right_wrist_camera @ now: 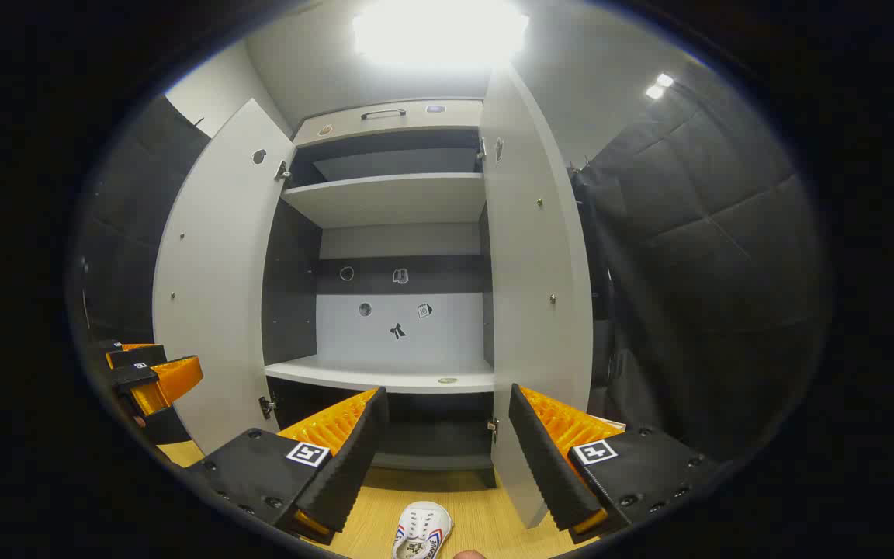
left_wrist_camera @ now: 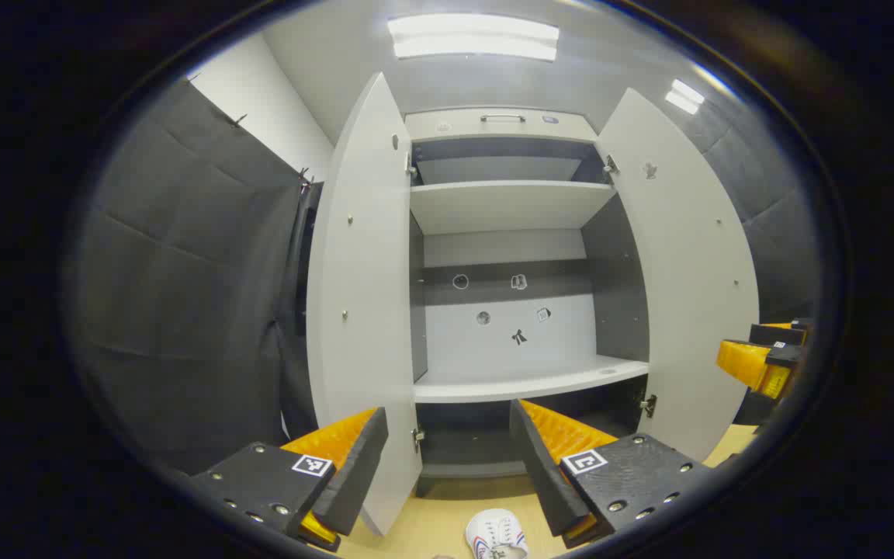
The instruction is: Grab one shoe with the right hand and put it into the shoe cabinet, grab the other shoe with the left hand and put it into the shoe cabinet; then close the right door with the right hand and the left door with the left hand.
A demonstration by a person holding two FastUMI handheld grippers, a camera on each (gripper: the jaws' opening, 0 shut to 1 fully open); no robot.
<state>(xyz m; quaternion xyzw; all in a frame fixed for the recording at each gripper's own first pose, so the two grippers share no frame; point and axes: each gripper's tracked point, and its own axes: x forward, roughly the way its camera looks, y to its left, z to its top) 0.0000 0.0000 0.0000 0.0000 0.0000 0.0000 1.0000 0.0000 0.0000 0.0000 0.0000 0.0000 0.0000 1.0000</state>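
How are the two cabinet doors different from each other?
In the left gripper view, the left door shows a small round mark near its top, while the right door carries a more irregular, splotchy one. They hinge on opposite sides of the shoe cabinet. Both are pale, plain and swung wide open.

Wooden floor (right_wrist_camera: 486, 520) with one white shoe (right_wrist_camera: 421, 530); cabinet (right_wrist_camera: 400, 233) standing behind

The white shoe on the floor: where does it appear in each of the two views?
Left gripper view: the white shoe lies at the bottom edge, between the left gripper's fingers, right of centre.
Right gripper view: the shoe lies at the bottom edge, between the right gripper's fingers, near centre.
Shared landmark: the open shoe cabinet, behind the shoe.
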